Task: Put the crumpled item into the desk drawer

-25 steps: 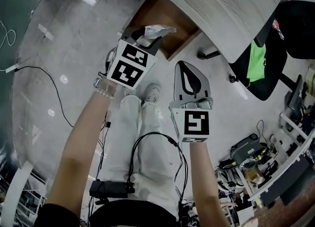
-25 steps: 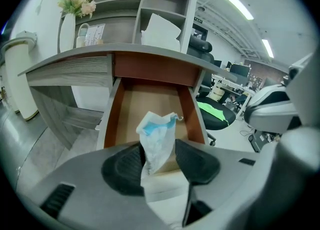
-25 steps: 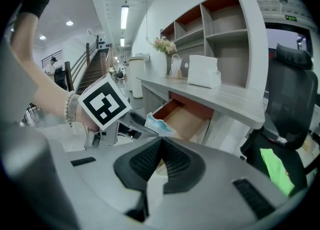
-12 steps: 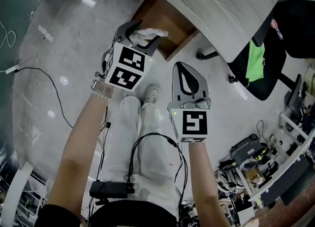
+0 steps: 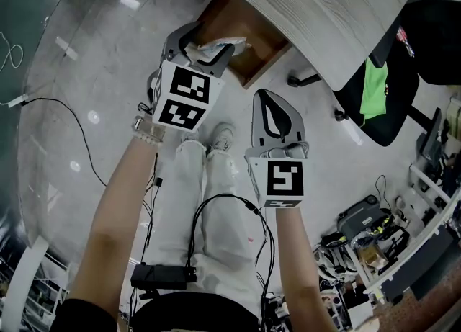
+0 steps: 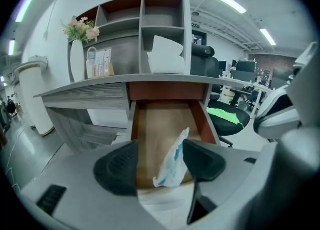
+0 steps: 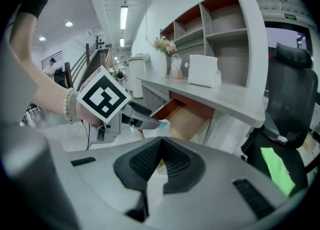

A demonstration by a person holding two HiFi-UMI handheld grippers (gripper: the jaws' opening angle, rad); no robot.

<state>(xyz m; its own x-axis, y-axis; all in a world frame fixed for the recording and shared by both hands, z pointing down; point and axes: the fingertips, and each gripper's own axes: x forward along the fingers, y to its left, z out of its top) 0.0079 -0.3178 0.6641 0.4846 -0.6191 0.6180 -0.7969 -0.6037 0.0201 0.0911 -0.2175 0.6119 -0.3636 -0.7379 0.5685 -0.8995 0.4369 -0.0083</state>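
Left gripper (image 6: 159, 160): its jaws are standing wide apart and are gripping nothing; it is hovering over the front of the drawer (image 6: 151, 124).
Item (image 6: 171, 161): the crumpled white-and-blue wrapper is sitting between the left jaws, close to the right pad (image 6: 204, 158) (touching it or not, I cannot tell), above the drawer's front end.
Desk (image 6: 85, 97): the drawer is standing pulled out from under it, showing its brown bottom.
Right gripper (image 7: 159, 161): its jaws are pressing together with nothing between them; it is hanging near the left one, apart from the drawer.
Chair (image 5: 392, 114): it is standing right of the desk, carrying a green cloth (image 5: 373, 91).
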